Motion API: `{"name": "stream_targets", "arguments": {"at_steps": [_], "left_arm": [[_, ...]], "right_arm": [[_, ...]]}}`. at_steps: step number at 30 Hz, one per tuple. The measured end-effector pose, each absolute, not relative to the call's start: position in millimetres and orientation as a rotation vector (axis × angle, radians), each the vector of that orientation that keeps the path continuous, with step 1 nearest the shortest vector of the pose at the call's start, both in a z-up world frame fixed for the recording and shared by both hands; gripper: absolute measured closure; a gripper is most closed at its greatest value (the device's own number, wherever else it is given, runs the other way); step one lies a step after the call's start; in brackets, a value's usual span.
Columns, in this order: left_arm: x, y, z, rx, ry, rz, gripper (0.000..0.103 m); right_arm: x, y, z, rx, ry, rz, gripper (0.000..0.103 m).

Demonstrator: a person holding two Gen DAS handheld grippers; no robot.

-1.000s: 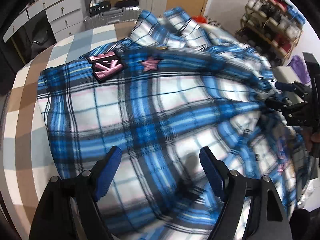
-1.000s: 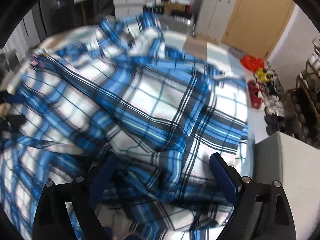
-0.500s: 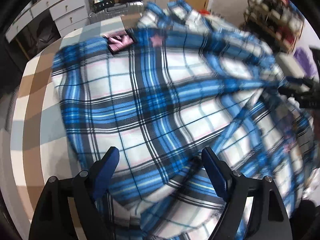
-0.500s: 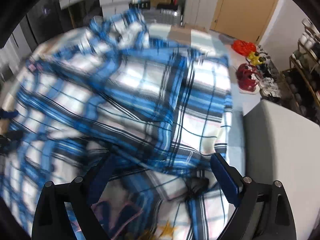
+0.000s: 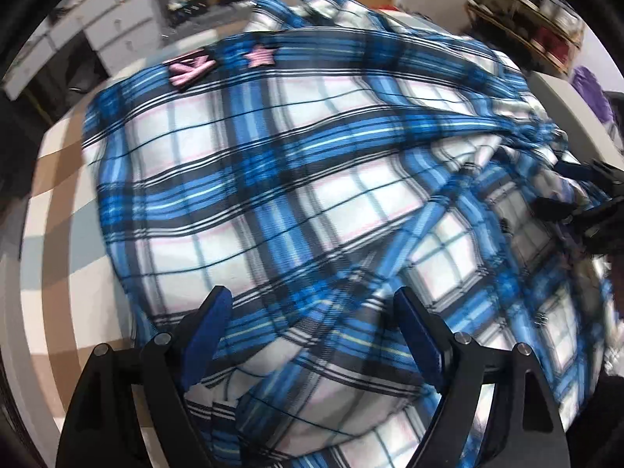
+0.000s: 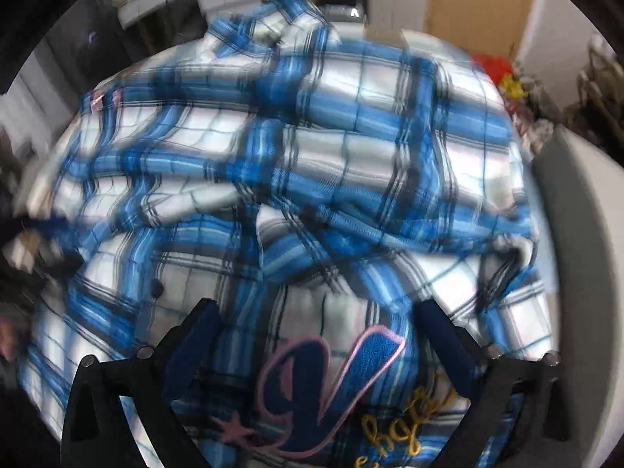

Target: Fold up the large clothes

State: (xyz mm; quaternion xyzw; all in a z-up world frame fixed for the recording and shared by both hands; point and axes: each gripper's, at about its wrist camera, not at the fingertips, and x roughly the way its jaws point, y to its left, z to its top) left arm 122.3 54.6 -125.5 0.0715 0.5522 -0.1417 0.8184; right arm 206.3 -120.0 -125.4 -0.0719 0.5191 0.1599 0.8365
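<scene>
The blue plaid shirt (image 5: 296,179) lies rumpled across the checked tablecloth (image 5: 58,202). Above the shirt, the left gripper (image 5: 312,323) hangs wide open, gripping nothing; the right gripper (image 6: 316,331) has just been opening, cloth between its jaws, unpinched.

plaid shirt (image 6: 351,179) | big embroidered letter, maybe "y" | gold script below: blurred, unreadable

A home: white drawers (image 5: 117,25), a shoe rack (image 5: 530,11) and wooden doors (image 6: 475,4) ring the checked surface (image 5: 58,202)
</scene>
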Motion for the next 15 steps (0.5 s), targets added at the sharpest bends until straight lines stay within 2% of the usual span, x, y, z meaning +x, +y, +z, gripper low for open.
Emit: {"name": "stream_targets", "arguments": {"at_steps": [3, 8, 11, 15], "left_arm": [[135, 59, -94, 0.086, 1.133, -0.363, 0.022], [172, 69, -40, 0.012, 1.034, -0.329, 0.021], [198, 67, -28, -0.003, 1.008, -0.258, 0.021], [252, 63, -25, -0.054, 1.027, -0.226, 0.021]], "right_arm": [[209, -114, -115, -0.175, 1.154, 0.394, 0.002], [226, -118, -51, -0.179, 1.018, 0.425, 0.001], [248, -115, -5, -0.142, 0.912, 0.439, 0.000], [293, -104, 32, -0.122, 0.898, 0.411, 0.000]]}}
